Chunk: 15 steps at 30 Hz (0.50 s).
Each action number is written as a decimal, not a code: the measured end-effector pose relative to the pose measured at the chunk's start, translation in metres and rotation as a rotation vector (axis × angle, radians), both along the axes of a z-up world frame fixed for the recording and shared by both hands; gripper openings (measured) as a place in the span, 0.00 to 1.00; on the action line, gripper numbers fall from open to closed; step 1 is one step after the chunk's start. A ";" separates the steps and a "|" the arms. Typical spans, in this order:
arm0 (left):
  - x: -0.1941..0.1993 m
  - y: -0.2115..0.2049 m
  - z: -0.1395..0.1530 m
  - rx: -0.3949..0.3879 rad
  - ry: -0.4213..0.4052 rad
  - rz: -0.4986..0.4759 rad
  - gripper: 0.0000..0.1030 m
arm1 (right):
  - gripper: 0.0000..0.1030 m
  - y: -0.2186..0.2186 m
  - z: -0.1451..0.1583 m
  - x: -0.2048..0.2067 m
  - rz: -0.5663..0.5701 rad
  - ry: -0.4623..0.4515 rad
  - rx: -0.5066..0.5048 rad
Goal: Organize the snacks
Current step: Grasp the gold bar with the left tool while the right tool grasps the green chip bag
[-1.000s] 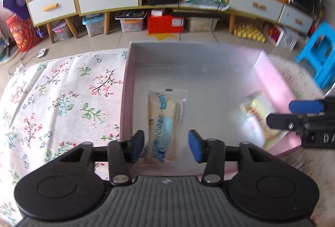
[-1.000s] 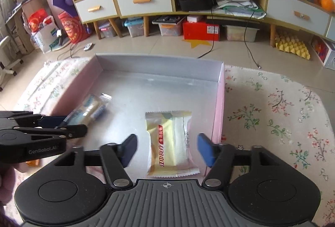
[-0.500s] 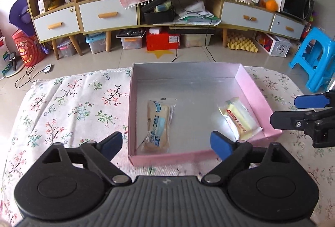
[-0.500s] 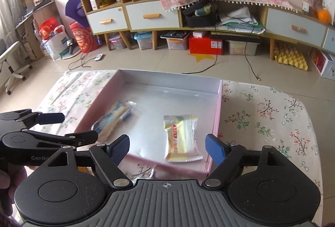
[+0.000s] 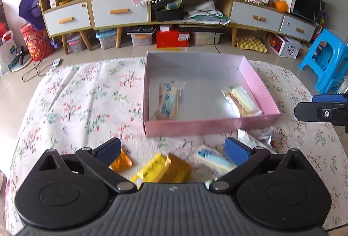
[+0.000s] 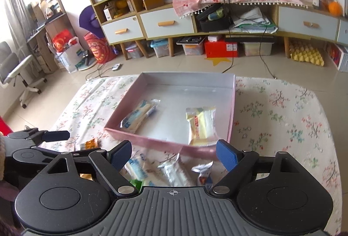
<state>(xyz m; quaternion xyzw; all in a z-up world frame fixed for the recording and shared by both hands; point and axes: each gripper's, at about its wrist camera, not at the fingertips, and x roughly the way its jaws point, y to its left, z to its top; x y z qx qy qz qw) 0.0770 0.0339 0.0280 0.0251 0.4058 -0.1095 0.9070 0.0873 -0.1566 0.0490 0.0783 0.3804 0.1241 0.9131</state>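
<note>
Change since earlier: both grippers had drawn back from inside the pink box to above the loose snacks in front of it, and both sets of jaws had just been opening, with nothing clamped between them.

Left wrist view
Left gripper: jaws spread wide apart, holding nothing, hovering over the loose snacks.
Pink box: a shallow open tray with a silver floor, resting on the floral cloth.
In the box: a blue-and-white packet lay near the left wall; a yellow-and-white packet lay near the right wall, well apart from it.
In front of the box: an orange packet beside the left fingertip, a yellow packet, a brown-gold packet overlapping it, a blue-and-white wafer packet, and a silvery wrapper near the right fingertip.
Right gripper: only one of its dark fingers showed at the right edge, beside the box's near right corner.

Right wrist view
Right gripper: jaws wide apart, empty, hovering over snacks on the cloth.
Pink box: seen at an angle, with the same two packets inside: blue-and-white to the left, yellow-and-white to the right.
Below the gripper: a blue-and-white packet, a pale silvery packet, and a small red-and-blue wrapper, all on the cloth outside the box.
Left gripper: seen at the left edge, its fingers apart, with an orange packet just beyond.
</note>
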 end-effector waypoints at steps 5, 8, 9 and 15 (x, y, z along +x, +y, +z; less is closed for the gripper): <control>-0.014 0.005 -0.009 -0.003 0.010 -0.021 0.99 | 0.84 0.002 -0.011 -0.014 0.030 0.038 0.005; -0.020 0.009 -0.016 0.013 0.024 -0.033 0.99 | 0.85 0.008 -0.019 -0.023 0.048 0.055 -0.009; -0.022 0.012 -0.018 0.015 0.024 -0.035 0.99 | 0.85 0.010 -0.022 -0.024 0.057 0.065 -0.015; -0.028 0.031 -0.028 0.011 0.036 -0.030 1.00 | 0.85 0.013 -0.039 -0.034 0.074 0.084 -0.070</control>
